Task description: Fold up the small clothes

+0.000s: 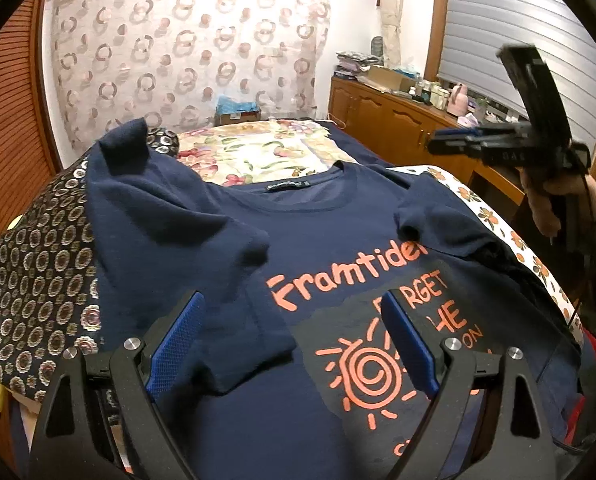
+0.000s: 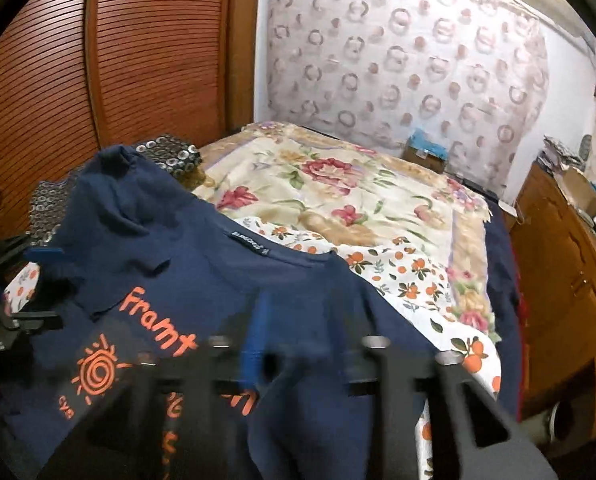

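Observation:
A navy T-shirt (image 1: 318, 248) with orange "Framtiden" lettering and a sun print lies face up on the bed, collar at the far side. Its left sleeve (image 1: 202, 240) is folded in over the chest; the right sleeve (image 1: 418, 208) is bunched near the shoulder. My left gripper (image 1: 294, 320) hovers low over the print, open wide, with the folded sleeve's edge lying between its blue pads (image 1: 178, 344), untouched. Held by a hand, my right gripper (image 1: 438, 144) is lifted in the air off the shirt's right side. In the blurred right wrist view, the right gripper (image 2: 298, 332) shows a gap and holds nothing.
A floral bedcover (image 2: 338, 184) and an orange-fruit sheet (image 2: 410, 280) lie beyond the shirt. A dark ring-patterned cloth (image 1: 38, 272) is on the left. A wooden cabinet (image 1: 398, 128) with clutter stands on the right, a louvred wooden door (image 2: 118, 60) on the left.

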Motion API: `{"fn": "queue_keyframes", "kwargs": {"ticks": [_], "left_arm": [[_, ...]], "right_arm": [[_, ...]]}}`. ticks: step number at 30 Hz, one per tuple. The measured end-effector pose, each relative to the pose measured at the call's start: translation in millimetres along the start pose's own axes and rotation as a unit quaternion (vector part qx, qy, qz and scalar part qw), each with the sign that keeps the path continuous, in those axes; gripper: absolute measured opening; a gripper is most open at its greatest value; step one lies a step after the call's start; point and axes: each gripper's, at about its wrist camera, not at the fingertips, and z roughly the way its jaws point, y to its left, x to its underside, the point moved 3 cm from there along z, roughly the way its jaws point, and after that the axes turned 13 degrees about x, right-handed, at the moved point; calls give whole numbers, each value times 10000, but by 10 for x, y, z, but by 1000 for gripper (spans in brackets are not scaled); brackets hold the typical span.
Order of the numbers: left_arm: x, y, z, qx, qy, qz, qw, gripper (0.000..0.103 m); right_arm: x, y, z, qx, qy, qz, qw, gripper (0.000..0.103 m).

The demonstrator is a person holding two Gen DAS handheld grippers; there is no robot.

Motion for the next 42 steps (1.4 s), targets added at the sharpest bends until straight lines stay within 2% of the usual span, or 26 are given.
{"fn": "queue_keyframes", "kwargs": {"ticks": [9,12,17,19,24,28,32,38,42], "left_arm": [[-204,224,-24,-258,-78,27,9996,90],[-301,381,-29,-464,-69,72,9989,90],[-439,670,-27,-674,-9,51,9977,78],[-486,762,-43,-770,-6,16,9970,75],[-586,964,-147,-979,-161,-137,9950,75],[-584,1064,-146,-1116,-125,-179,9935,75],[-575,1176,-81,-1169,-12,-231,9929,75],[-614,1308,-1,-1040,66,-358,9939,75],[-651,1262,44,-930,109,-329,9951,66]], "right_arm": [[243,-129,85,358,433,277,9980,43],[290,-190,216,550,557,350,9963,50],[311,-250,478,719,813,539,9926,54],[271,-253,524,745,864,582,9918,55],[218,-221,613,678,909,674,9913,55],[210,-180,723,641,948,661,9912,55],[246,-253,750,546,922,777,9912,55],[350,-350,779,515,852,863,9913,59],[375,-358,794,519,852,847,9914,59]]}}
